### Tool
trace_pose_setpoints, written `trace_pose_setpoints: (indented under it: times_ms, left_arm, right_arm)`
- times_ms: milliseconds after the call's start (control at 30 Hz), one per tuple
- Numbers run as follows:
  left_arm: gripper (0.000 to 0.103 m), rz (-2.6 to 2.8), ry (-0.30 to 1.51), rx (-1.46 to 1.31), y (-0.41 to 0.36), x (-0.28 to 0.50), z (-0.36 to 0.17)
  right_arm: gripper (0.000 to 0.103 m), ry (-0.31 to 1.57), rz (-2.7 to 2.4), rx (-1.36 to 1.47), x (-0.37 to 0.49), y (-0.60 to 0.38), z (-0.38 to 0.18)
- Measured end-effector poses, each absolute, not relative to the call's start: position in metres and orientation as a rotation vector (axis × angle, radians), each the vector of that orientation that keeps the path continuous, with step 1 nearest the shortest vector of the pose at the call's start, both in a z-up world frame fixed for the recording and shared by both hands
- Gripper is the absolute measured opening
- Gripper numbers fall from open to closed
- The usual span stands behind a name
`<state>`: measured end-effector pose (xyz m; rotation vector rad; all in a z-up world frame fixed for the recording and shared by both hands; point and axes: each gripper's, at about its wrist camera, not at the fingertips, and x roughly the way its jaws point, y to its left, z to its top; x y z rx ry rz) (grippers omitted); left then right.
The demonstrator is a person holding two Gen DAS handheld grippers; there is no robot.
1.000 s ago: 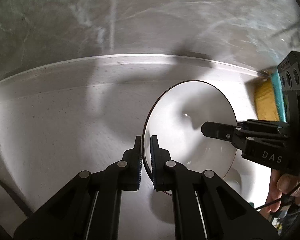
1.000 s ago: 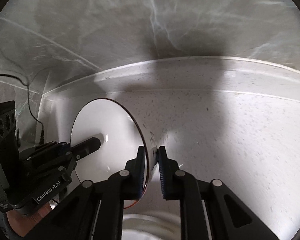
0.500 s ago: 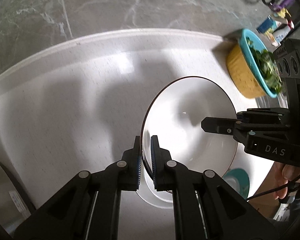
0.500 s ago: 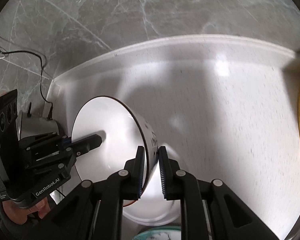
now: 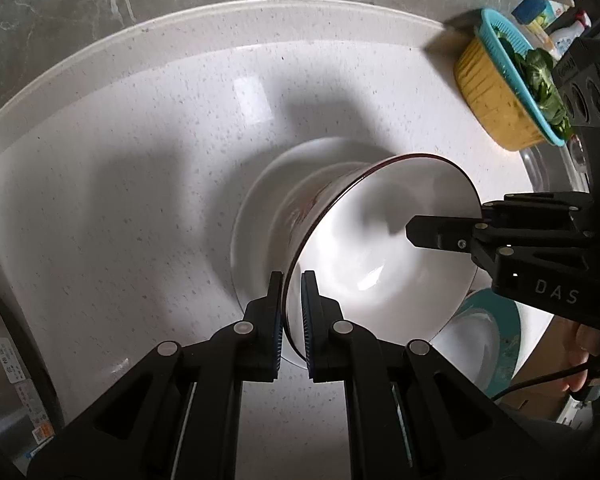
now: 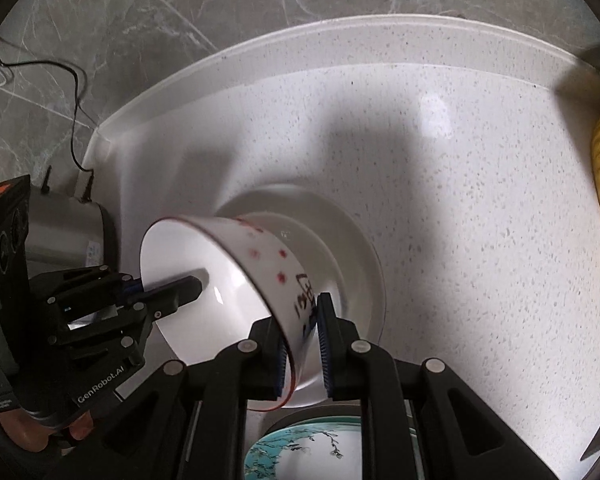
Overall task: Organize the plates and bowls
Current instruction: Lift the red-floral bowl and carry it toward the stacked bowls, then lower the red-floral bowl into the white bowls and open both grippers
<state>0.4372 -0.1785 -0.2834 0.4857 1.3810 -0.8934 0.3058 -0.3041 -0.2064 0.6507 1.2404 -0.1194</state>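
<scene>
Left wrist view: left gripper [image 5: 291, 312] clamped on the near rim of a white bowl [image 5: 380, 248], held above a white plate [image 5: 260, 220] on the speckled counter [image 5: 120, 200]. Right gripper [image 5: 414, 234] pinches the far rim. A teal plate [image 5: 496, 344] lies close by.

Right wrist view: right gripper [image 6: 302, 344] fingers closed on the bowl [image 6: 204, 272] wall; bowl tilted over the plate [image 6: 352, 248].

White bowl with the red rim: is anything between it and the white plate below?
Nothing visible. The bowl, gripped on opposite rims by the left tongs and right tongs, hangs over the bare white plate.
</scene>
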Motion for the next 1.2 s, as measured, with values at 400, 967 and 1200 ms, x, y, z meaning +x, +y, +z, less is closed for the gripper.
trace_pose_setpoints:
  times_ms: [400,967,1200]
  left_arm:
    - [0.009,-0.860,1.265,0.530,-0.194,0.435,-0.281]
    - [0.053,-0.894,1.167,0.372,-0.177,0.427,-0.280]
    - [0.065,-0.875,1.131,0.241,-0.158,0.439,-0.273]
  right_arm:
    - [0.013,1.228,-0.187,0.458,0.310,-0.289,-0.208]
    - [0.008,1.274,-0.179,0.518,0.312,-0.295,-0.216]
    - [0.008,1.302,-0.189,0.436,0.322,-0.291,-0.217]
